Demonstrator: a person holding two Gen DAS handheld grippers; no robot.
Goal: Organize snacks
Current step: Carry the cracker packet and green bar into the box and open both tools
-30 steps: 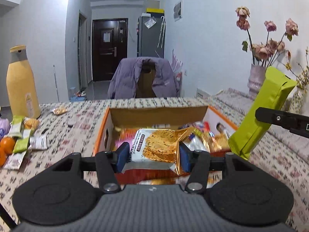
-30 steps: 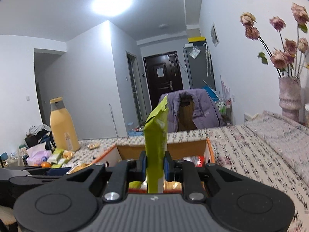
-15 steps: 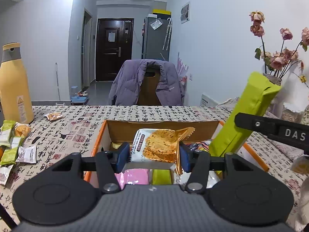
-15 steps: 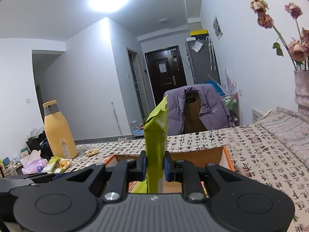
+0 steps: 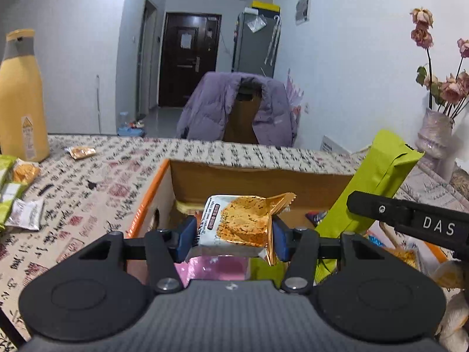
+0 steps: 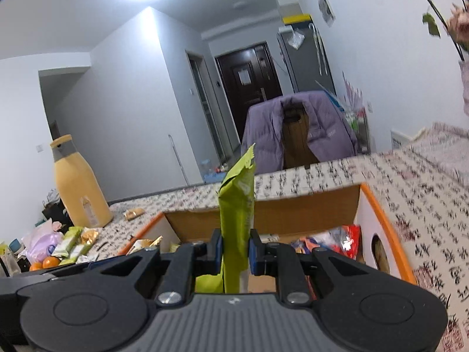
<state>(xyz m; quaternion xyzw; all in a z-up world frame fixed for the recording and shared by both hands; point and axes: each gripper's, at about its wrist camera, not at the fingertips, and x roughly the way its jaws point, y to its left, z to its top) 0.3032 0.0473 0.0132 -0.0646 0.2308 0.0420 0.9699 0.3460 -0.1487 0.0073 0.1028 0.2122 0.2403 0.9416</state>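
My left gripper (image 5: 233, 239) is shut on an orange cracker packet (image 5: 239, 224), held over the open cardboard box (image 5: 258, 180) with orange edges. Pink and green packets lie in the box below it. My right gripper (image 6: 236, 253) is shut on a tall green snack bar (image 6: 237, 202), standing upright above the same box (image 6: 304, 214). In the left wrist view that green bar (image 5: 372, 182) leans over the box's right side, with the right gripper's black finger (image 5: 410, 220) across it. Several snacks fill the box's right part (image 6: 337, 239).
A yellow bottle (image 5: 20, 96) stands at the table's far left, with loose snack packets (image 5: 17, 193) and oranges (image 6: 49, 262) near it. A small packet (image 5: 80, 152) lies alone further back. A vase of dried roses (image 5: 433, 135) stands at the right. A chair with a purple jacket (image 5: 237, 108) faces the table.
Both grippers have moved forward and down over the box with their packets still held. The box's far wall now looms closer, and the green bar has come further over the box.
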